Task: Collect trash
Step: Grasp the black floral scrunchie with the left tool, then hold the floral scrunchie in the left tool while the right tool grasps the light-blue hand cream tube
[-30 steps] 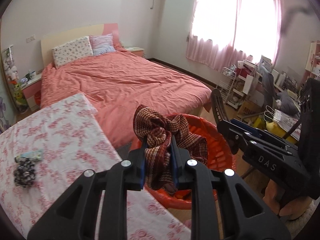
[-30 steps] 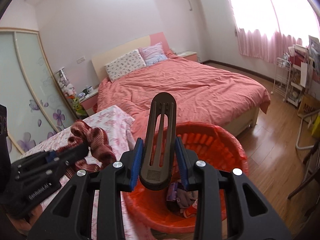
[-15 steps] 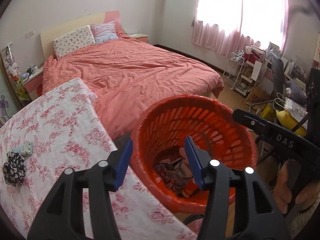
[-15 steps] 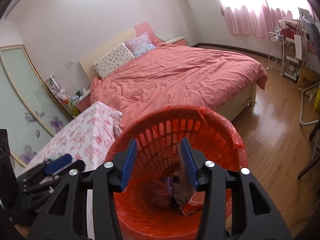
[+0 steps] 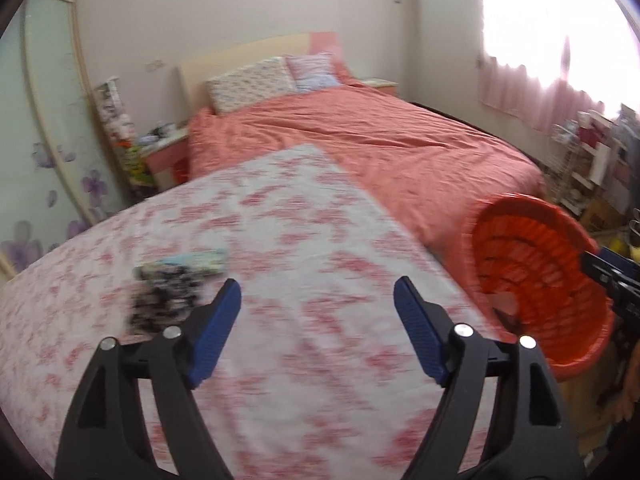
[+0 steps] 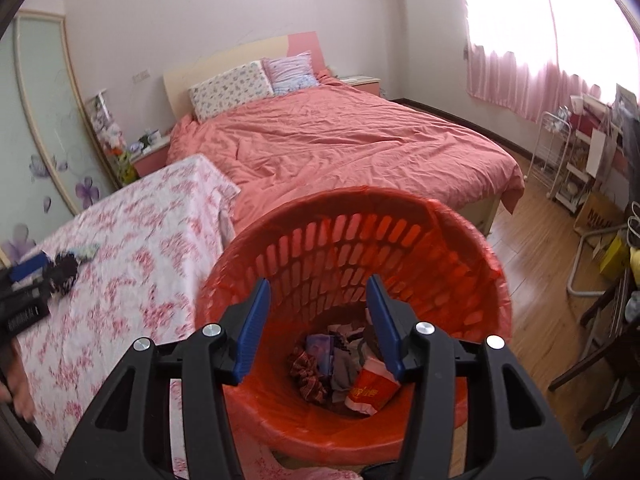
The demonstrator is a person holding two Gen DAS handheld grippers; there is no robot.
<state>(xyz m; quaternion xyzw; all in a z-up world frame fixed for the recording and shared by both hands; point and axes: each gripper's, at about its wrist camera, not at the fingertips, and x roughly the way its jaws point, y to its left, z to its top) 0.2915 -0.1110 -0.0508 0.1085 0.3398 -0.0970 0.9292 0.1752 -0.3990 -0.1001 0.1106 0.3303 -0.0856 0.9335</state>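
Pale pink bedroom walls and a bright curtained window [image 6: 552, 40] at the upper right frame everything I see. Filling the middle of both views is the wide bed under a rumpled salmon duvet [image 6: 352, 148], with 2 pillows against its headboard. Nearer me, at the left of the right wrist view, stands the table draped in a white cloth with red flower print [image 6: 132, 248]; in the left wrist view that cloth is smeared by blur.

At the table's right edge sits the round orange slotted plastic basket lined with a thin red bag [image 6: 460, 248]. Its bottom holds the collected trash: a brown striped knitted rag [image 6: 306, 374], some greyish cloth scraps and a red-and-white printed wrapper [image 6: 370, 390].

My right gripper [image 6: 318, 316] hangs over the basket's mouth, its blue pads apart with nothing between them; they have just been spreading. My left gripper [image 5: 318, 314] points at the cloth, its jaws wide and empty, also freshly widened.

Still on the cloth, at the left of my left pad, lie a dark speckled fabric bundle [image 5: 164, 306] and, touching it behind, a pale blue flat packet [image 5: 192, 262].
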